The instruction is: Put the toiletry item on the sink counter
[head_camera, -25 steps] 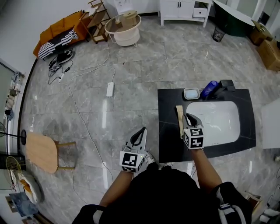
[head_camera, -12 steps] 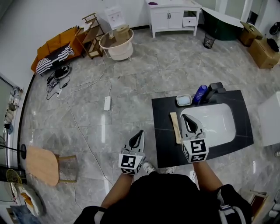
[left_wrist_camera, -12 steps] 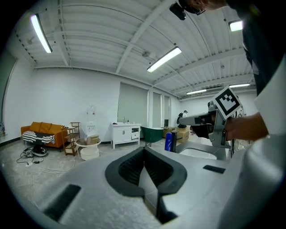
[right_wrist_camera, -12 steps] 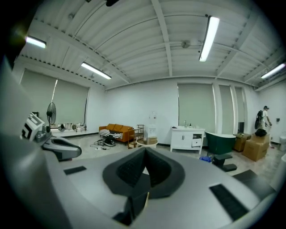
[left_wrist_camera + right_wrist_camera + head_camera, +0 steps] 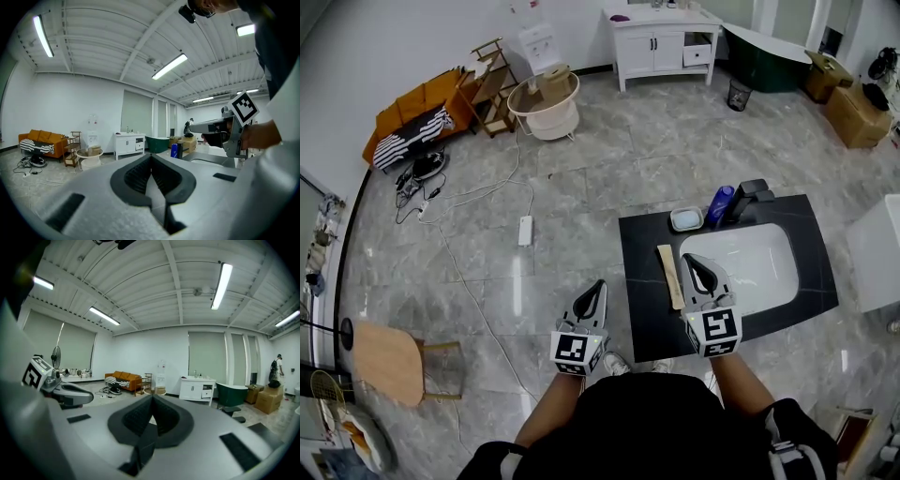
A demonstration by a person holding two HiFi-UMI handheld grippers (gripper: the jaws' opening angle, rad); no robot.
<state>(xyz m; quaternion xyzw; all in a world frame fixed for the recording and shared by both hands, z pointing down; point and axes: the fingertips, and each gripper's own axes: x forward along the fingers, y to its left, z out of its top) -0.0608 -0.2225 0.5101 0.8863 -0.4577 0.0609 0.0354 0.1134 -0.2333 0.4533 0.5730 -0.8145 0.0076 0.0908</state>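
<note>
Flat wooden strip (image 5: 669,276) on glossy black counter (image 5: 642,300), beside white basin (image 5: 750,267)

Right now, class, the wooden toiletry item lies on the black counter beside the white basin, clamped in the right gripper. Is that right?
Not quite. The wooden toiletry item lies on the black counter beside the white basin, but the right gripper is not clamped on it: the right gripper view shows its jaws together with nothing between them.
</note>
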